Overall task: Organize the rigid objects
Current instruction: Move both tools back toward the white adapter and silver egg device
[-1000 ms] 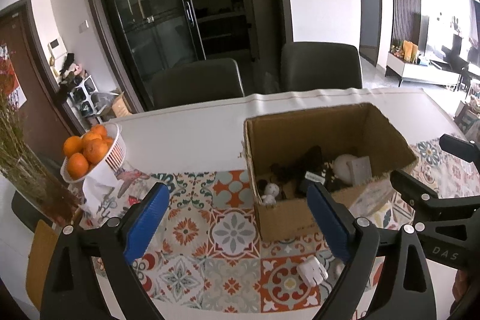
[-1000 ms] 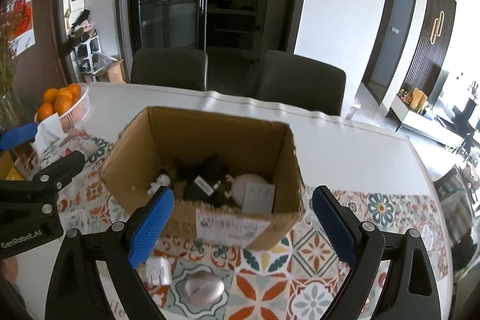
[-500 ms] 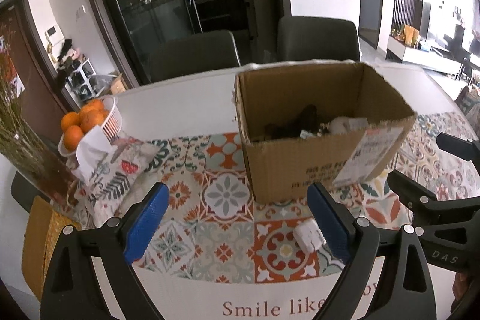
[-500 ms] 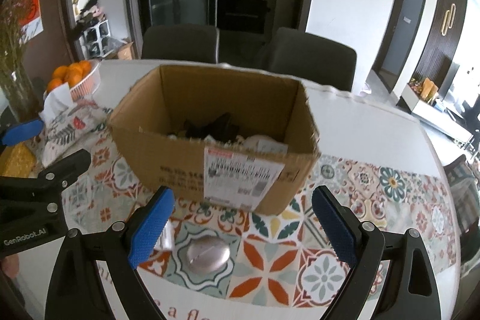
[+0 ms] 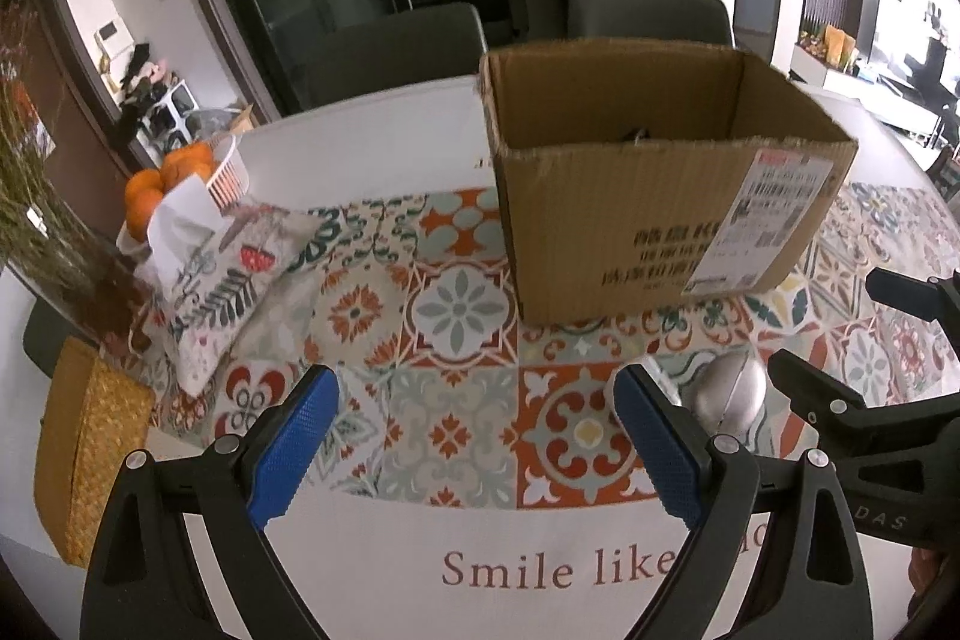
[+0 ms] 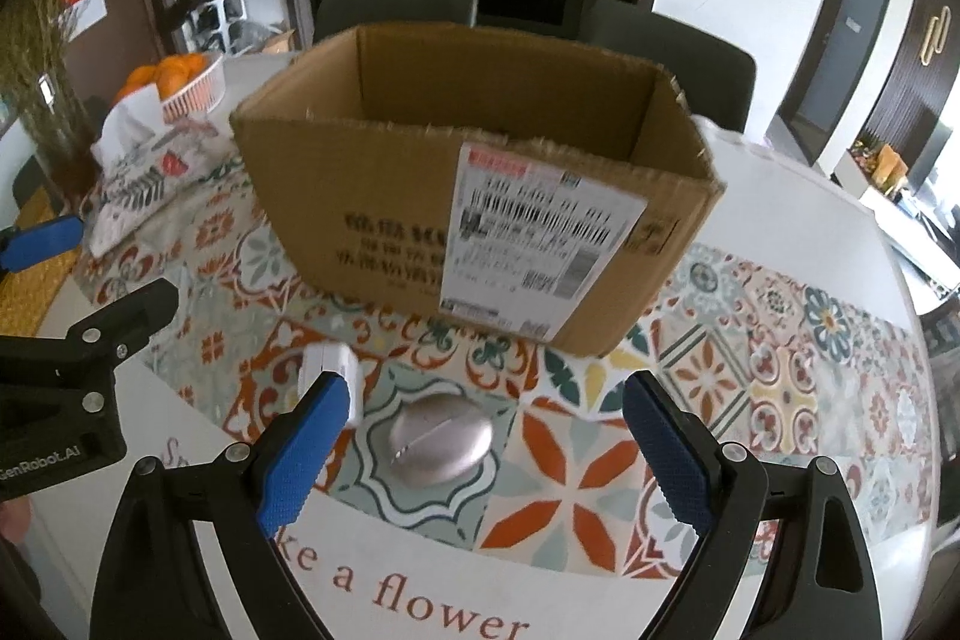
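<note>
A brown cardboard box (image 5: 654,220) (image 6: 468,196) with a shipping label stands on the patterned table mat; its contents are hidden by the near wall. In front of it lie a silver oval metal object (image 6: 441,439) (image 5: 729,394) and a small white plug-like block (image 6: 336,370), partly behind my finger. My left gripper (image 5: 474,436) is open over bare mat, left of the silver object. My right gripper (image 6: 483,451) is open, low over the mat, with the silver object between its blue pads (image 6: 300,454) but untouched.
A white basket of oranges (image 5: 180,172) (image 6: 180,82), a floral tissue pouch (image 5: 234,274) and a vase of dried stems (image 5: 36,220) stand at the left. A woven yellow mat (image 5: 84,460) lies at the left edge. Dark chairs (image 6: 672,58) stand behind the table.
Both grippers have sunk toward the table and tilted; the box's contents dropped from sight behind its near wall. The silver object and white block now lie close to the fingertips.
</note>
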Motion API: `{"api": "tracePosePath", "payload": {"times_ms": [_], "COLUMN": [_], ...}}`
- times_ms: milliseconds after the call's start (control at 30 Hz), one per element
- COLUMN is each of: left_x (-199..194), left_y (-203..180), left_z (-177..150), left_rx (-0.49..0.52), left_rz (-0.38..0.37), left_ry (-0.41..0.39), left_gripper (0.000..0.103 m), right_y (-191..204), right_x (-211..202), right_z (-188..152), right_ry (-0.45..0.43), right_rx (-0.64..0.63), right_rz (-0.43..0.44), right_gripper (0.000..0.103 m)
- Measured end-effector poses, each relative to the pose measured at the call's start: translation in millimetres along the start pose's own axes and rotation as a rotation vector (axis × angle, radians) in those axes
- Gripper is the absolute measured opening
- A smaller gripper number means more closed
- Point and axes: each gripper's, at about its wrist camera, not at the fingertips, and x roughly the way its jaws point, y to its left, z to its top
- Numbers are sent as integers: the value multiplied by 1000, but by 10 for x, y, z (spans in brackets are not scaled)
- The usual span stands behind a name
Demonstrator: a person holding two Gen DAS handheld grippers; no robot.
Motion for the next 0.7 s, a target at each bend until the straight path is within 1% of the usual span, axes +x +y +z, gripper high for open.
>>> {"api": "tracePosePath", "payload": {"times_ms": [400, 700], "left_x": [317, 524], "left_y": [-17, -23], "left_z": [-262, -365], "left_rx": [-15, -30], "left_rz": [-1, 0], "left_ry": [88, 139], "left_gripper": [94, 94], "right_y": [98, 155], "right_x": [383, 659], "right_z": [-167, -243], "right_ry": [91, 141], "right_rx": [-59, -75], "right_rz": [46, 80], "right_gripper": [89, 86]}}
